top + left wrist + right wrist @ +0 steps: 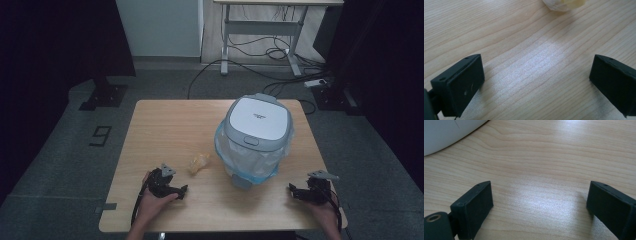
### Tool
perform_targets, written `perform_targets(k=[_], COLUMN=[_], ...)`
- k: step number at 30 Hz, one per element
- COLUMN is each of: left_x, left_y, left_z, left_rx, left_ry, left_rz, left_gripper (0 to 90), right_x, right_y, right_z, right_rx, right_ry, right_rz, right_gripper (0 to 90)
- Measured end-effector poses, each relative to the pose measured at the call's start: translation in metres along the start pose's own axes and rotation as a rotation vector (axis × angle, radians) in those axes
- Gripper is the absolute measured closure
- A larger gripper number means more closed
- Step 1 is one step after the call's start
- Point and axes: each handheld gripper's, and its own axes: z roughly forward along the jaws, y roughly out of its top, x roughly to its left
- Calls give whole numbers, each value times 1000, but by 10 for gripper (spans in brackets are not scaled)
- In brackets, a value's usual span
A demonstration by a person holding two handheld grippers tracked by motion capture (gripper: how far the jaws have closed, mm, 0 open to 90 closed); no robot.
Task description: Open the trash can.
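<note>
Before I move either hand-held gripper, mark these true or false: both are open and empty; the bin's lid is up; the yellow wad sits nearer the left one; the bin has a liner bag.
1. Both the left hand-held gripper and the right hand-held gripper are open and empty. True.
2. The bin has its lid up. False: the lid is shut.
3. The yellow wad lies nearer the left one. True.
4. The bin has no liner. False: a bluish bag hangs over its rim.

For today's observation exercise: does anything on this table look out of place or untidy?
Yes: a crumpled yellowish scrap lies loose on the table, left of the lidded bin rather than in it. The bin's liner bag bunches unevenly outside the rim.
</note>
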Motion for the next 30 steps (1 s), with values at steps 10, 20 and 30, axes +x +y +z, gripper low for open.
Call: perform_targets(k=[10, 20, 30], left_x=[0, 0, 0], left_y=[0, 0, 0], left_z=[0, 0, 0], left_rx=[0, -1, 0], left_ry=[1, 3, 1], left_rz=[-1, -3, -2], left_gripper=[0, 0, 0], right_x=[-3, -10, -11], right_y=[-1, 2, 10], right_z=[-2, -13, -44], right_rx=[-21, -76, -200], right_ry=[-8, 30, 88], right_rz=[29, 93, 79], right_gripper=[130, 301, 610])
